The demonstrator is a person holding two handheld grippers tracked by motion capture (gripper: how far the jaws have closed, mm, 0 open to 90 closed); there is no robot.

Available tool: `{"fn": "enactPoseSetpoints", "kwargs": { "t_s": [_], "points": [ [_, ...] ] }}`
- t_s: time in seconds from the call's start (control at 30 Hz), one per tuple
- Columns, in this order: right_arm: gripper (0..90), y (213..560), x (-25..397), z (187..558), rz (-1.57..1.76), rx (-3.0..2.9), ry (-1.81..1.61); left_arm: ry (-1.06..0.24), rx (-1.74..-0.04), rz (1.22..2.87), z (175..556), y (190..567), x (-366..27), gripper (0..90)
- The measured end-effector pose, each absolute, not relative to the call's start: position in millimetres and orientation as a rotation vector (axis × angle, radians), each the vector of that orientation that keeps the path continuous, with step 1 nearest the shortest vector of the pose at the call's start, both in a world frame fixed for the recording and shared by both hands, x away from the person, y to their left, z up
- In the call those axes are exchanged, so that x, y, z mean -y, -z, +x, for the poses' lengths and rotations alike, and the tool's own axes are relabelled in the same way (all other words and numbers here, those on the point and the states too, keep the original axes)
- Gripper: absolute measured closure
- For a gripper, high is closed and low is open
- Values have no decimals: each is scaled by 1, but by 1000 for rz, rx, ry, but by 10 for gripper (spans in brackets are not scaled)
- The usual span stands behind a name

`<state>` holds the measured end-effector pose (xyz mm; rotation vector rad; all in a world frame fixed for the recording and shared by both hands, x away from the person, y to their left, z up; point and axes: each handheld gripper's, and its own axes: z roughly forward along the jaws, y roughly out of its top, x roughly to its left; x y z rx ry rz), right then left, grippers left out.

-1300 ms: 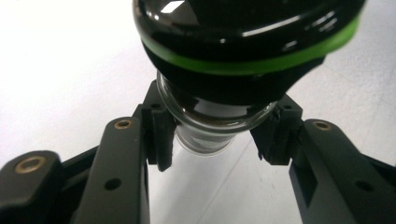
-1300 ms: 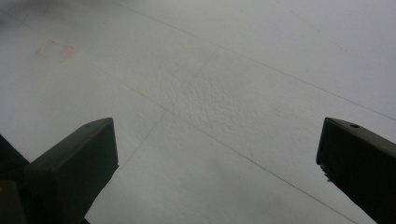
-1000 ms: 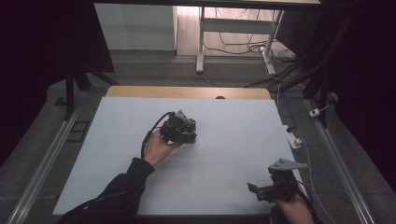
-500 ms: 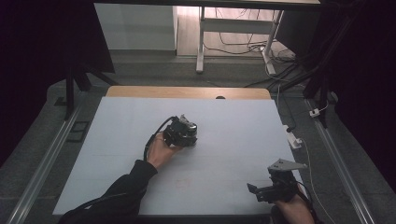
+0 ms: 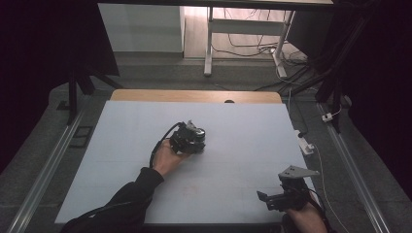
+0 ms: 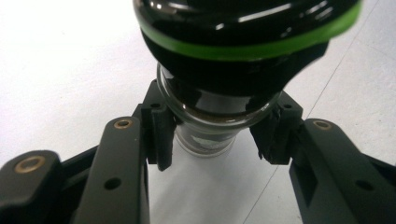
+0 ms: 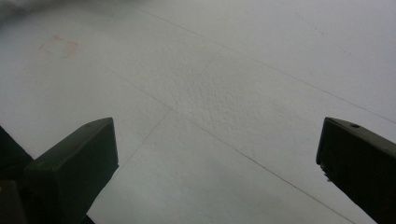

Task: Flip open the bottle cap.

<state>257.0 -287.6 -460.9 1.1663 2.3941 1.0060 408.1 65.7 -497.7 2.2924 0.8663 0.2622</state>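
White table (image 5: 121, 160) with faint seams; dark room, cables (image 5: 243, 48) behind

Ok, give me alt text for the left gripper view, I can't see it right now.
The left gripper has its two black jaws closed on the neck of a dark glass bottle with a green band, over the white table.

Black grippers, dark sleeve
Left gripper (image 6: 215, 140): black jaws, brass rivets; right gripper (image 5: 272, 200): grey plate at 12 o'clock; black sleeve (image 5: 131, 194).
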Motion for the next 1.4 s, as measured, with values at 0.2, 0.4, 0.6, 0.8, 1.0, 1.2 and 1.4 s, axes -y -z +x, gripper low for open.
{"fn": "enactPoseSetpoints", "kwargs": {
  "t_s": [0.2, 0.4, 0.6, 0.8, 1.0, 1.2, 1.4],
  "points": [
    [0, 459, 289, 256, 1159, -2385, -1030, -268, -861, 2289, 408, 498, -66, 538],
    [0, 458, 289, 256, 1150, -2381, -1051, -273, -850, 2284, 407, 500, -67, 538],
    [0, 456, 285, 257, 1121, -2376, -1090, -274, -839, 2284, 408, 500, -67, 539],
    [0, 452, 277, 258, 1072, -2386, -1113, -275, -838, 2281, 407, 501, -68, 539],
    [0, 444, 268, 261, 1008, -2378, -1148, -272, -836, 2281, 407, 501, -68, 539],
    [0, 441, 261, 270, 980, -2377, -1220, -273, -834, 2280, 407, 501, -68, 539],
    [0, 442, 245, 278, 942, -2404, -1241, -275, -834, 2282, 407, 501, -68, 539]
  ]
}}
